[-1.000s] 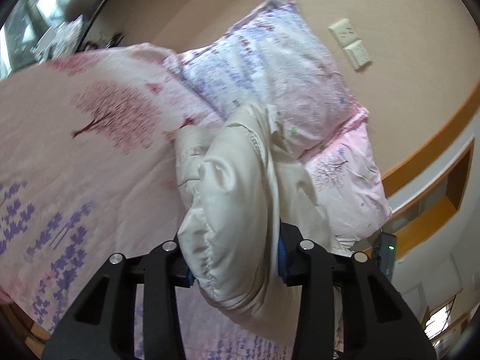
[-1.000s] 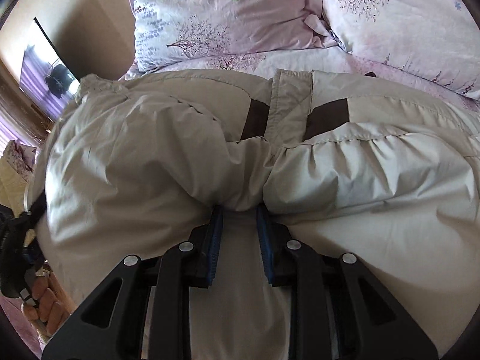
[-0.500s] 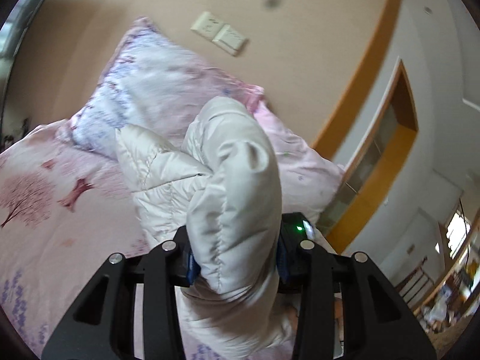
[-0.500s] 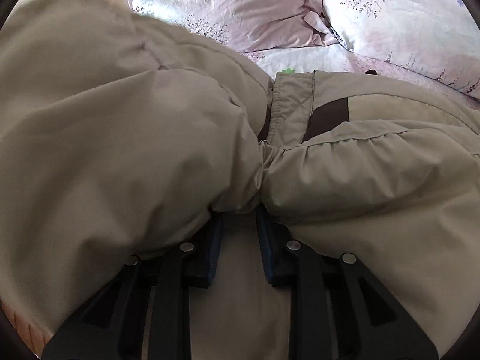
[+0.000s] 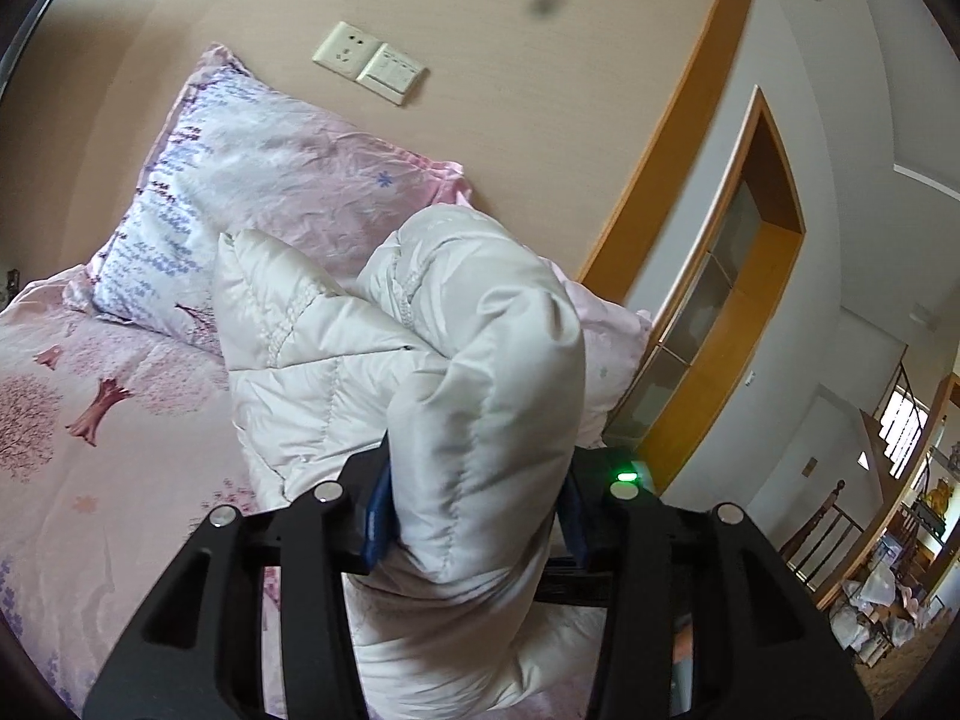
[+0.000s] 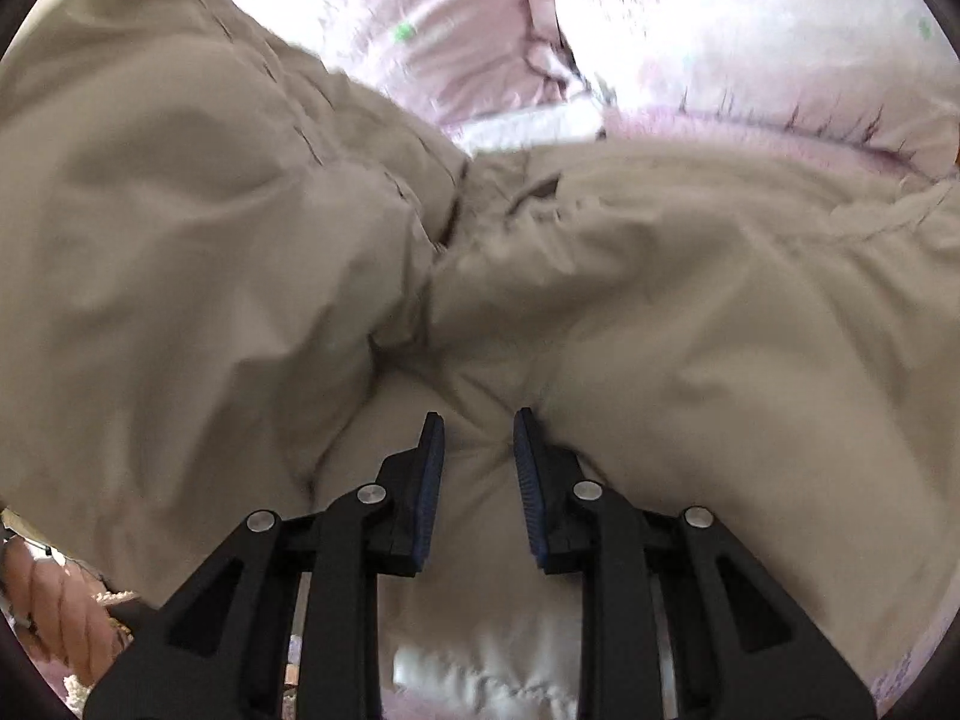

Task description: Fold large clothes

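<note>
1. Here, our left gripper (image 5: 474,516) clasped a thick roll of the padded jacket (image 5: 480,372), jaws having just widened, lifting it above the bed (image 5: 90,420) to carry it over.
2. Our right gripper (image 6: 479,468) pinched the jacket's near fold, anchoring it below the pillows (image 6: 750,30).

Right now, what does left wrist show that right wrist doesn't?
Only left wrist: the wall socket and switch, wooden wall trim, a recessed shelf, the tree-print bedsheet, and the left gripper, jaws just opening, a puffy fold still pressed between them.

Only right wrist: the right gripper clamped on a pinch of fabric, and a hand at lower left.

Both: the quilted jacket and pink pillows.
</note>
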`<state>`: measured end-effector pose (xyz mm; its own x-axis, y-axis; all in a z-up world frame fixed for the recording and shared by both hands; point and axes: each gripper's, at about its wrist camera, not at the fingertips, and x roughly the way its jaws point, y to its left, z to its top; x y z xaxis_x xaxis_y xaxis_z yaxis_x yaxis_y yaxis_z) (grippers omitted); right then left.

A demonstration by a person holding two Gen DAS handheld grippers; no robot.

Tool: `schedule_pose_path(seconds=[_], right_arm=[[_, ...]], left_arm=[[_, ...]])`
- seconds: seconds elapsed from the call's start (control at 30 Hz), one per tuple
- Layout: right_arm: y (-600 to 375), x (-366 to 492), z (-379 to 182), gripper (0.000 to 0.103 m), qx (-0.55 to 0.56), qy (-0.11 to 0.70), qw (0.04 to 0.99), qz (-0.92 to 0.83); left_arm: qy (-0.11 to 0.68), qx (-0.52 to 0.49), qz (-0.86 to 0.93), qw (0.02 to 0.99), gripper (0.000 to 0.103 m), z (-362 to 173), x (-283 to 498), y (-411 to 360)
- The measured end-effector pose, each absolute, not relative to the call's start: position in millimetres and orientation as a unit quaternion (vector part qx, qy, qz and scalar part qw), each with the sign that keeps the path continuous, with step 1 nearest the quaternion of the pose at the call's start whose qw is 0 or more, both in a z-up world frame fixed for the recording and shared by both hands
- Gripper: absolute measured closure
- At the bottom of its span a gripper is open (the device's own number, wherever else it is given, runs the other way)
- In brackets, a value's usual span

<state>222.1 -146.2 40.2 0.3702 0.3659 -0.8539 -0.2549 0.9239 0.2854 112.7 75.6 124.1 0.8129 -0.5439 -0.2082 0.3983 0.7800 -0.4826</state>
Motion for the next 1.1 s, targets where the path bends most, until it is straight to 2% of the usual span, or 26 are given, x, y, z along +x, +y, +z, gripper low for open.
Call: schedule_pose_path(seconds=[0.3, 0.53, 0.77, 0.93, 1.07, 1.1], right_arm=[[-133, 249, 22, 0.077, 0.039, 0.550, 0.810, 0.200], [-150, 232, 42, 0.077, 0.043, 0.517, 0.830, 0.204], [-165, 244, 40, 0.078, 0.080, 0.531, 0.813, 0.224], [-211, 225, 68, 0.068, 0.108, 0.488, 0.841, 0.207], [-261, 213, 81, 0.067, 0.144, 0.461, 0.860, 0.161], [-273, 213, 85, 0.062, 0.150, 0.454, 0.866, 0.145]], left_arm=[[0.175, -0.205, -0.288, 0.919, 0.057, 124, 117, 45], [0.178, -0.203, -0.298, 0.915, 0.056, 122, 118, 39], [0.183, -0.196, -0.311, 0.912, 0.055, 123, 121, 26], [0.189, -0.192, -0.331, 0.904, 0.054, 123, 122, 11], [0.197, -0.186, -0.356, 0.894, 0.054, 122, 126, -10], [0.200, -0.183, -0.366, 0.891, 0.054, 121, 127, -19]])
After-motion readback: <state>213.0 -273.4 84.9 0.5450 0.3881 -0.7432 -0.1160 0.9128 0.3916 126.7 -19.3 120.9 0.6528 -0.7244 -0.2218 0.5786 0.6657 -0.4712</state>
